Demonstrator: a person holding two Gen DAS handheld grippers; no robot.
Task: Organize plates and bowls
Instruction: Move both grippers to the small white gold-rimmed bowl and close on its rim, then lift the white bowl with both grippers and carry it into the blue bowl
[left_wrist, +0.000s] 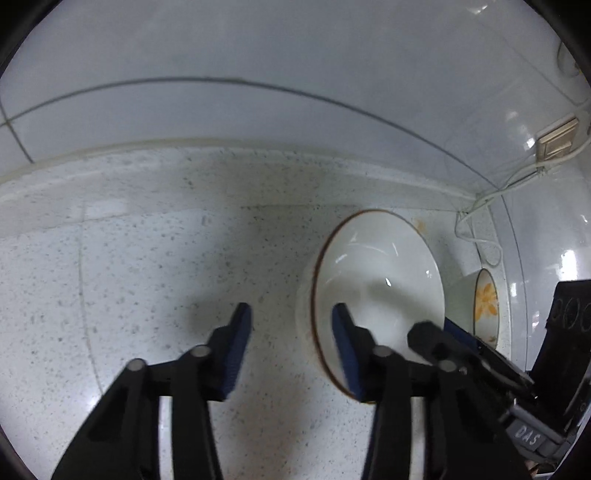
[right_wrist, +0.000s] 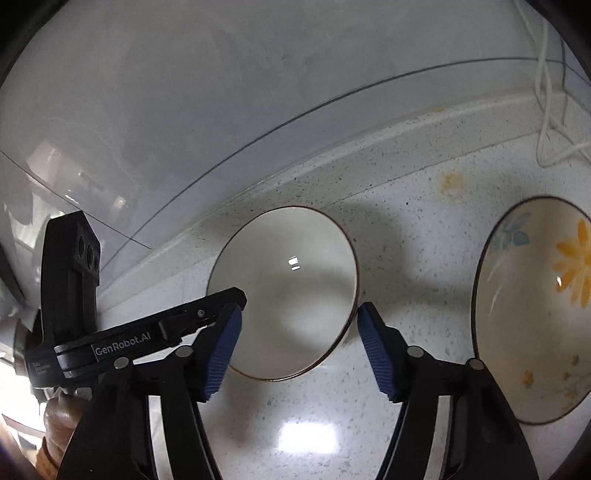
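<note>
A plain white bowl (right_wrist: 291, 295) with a brown rim sits on the speckled counter; it also shows in the left wrist view (left_wrist: 380, 280). A floral bowl (right_wrist: 539, 314) with an orange flower stands to its right, and is seen small in the left wrist view (left_wrist: 485, 306). My right gripper (right_wrist: 299, 328) is open, its fingers either side of the white bowl's near rim. My left gripper (left_wrist: 291, 332) is open over bare counter just left of the white bowl, its right finger over the bowl's rim. The left gripper's body (right_wrist: 122, 339) shows at the left of the right wrist view.
The speckled counter (left_wrist: 147, 258) ends at a grey tiled wall (left_wrist: 258, 66) behind the bowls. White cables (right_wrist: 546, 122) hang in the right corner by a wall socket (left_wrist: 557, 140). The right gripper's body (left_wrist: 480, 354) shows at the right of the left wrist view.
</note>
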